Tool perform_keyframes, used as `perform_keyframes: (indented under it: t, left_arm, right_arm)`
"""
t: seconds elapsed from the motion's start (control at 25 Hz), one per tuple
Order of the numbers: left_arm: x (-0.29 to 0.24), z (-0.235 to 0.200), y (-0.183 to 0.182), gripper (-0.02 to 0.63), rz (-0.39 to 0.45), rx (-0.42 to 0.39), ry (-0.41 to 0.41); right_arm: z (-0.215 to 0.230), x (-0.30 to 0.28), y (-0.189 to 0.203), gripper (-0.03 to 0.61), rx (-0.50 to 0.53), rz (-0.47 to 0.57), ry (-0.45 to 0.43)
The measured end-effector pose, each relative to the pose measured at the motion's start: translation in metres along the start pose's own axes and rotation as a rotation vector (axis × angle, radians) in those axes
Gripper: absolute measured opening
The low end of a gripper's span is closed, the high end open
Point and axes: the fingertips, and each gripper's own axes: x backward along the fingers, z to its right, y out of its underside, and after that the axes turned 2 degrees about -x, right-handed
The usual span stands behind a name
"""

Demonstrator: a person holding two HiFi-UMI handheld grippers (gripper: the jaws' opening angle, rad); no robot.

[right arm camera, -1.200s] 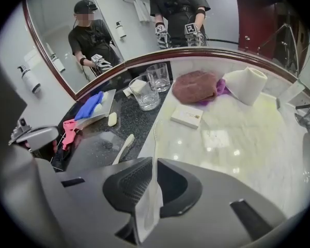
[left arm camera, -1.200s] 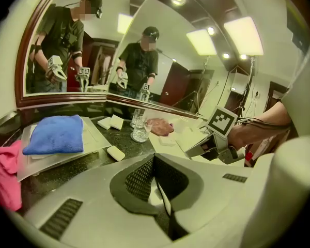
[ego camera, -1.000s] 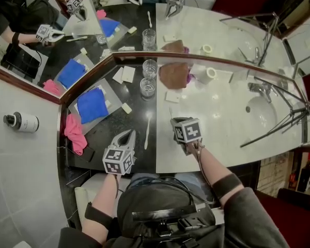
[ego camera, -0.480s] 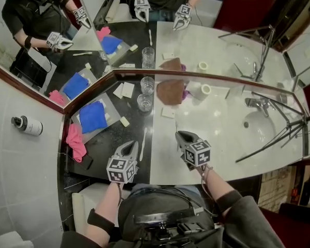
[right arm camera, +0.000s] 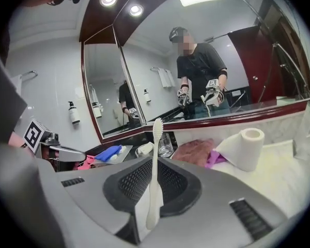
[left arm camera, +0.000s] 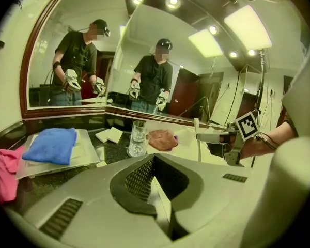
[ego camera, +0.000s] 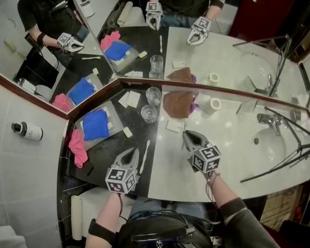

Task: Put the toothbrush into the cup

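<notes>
My right gripper [ego camera: 187, 136] hangs over the white counter, shut on a white toothbrush [right arm camera: 155, 149] that stands upright between its jaws, bristle end up. The left gripper view shows that toothbrush [left arm camera: 198, 141] too, in the right gripper [left arm camera: 217, 138]. Two glass cups [ego camera: 149, 113] stand one behind the other near the mirror, ahead and to the left of the right gripper. My left gripper [ego camera: 130, 153] is shut and empty above the black counter. Beside it a second white toothbrush [ego camera: 144, 157] lies flat.
A blue cloth [ego camera: 96, 124] lies on a tray at the left, with a pink cloth [ego camera: 77, 146] beside it. A brown cloth [ego camera: 176, 103] and a paper roll [ego camera: 209, 105] sit by the mirror. The sink [ego camera: 271, 138] and tap [ego camera: 268, 120] are at the right.
The right gripper has risen and tipped from pointing down to pointing toward the mirror, still holding the toothbrush. The left gripper has lifted a little.
</notes>
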Motion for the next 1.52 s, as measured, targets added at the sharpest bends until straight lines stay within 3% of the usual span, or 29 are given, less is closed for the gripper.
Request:
perform_keyframes:
  t: [0.28,0.64,1.2,1.52]
  left_arm:
    - [-0.036,0.0,-0.02,0.001,0.06,-0.053,-0.039]
    - [-0.077,0.007,-0.02,0.001,0.105,-0.099,-0.05]
    - [-0.116,0.004,-0.03,0.001,0.159,-0.088,-0.049]
    - [-0.12,-0.004,-0.026,0.001,0.159,-0.069,-0.044]
  right_arm:
    - [0.012,-0.058,-0.051,0.054,0.1,0.12,-0.141]
    - [0.012,-0.119,-0.108,0.055,0.106,0.262,-0.227]
    - [0.001,-0.178,-0.16,0.055,0.072,0.392,-0.284]
    - [0.0,-0.209,-0.146,0.055,0.113,0.341,-0.254]
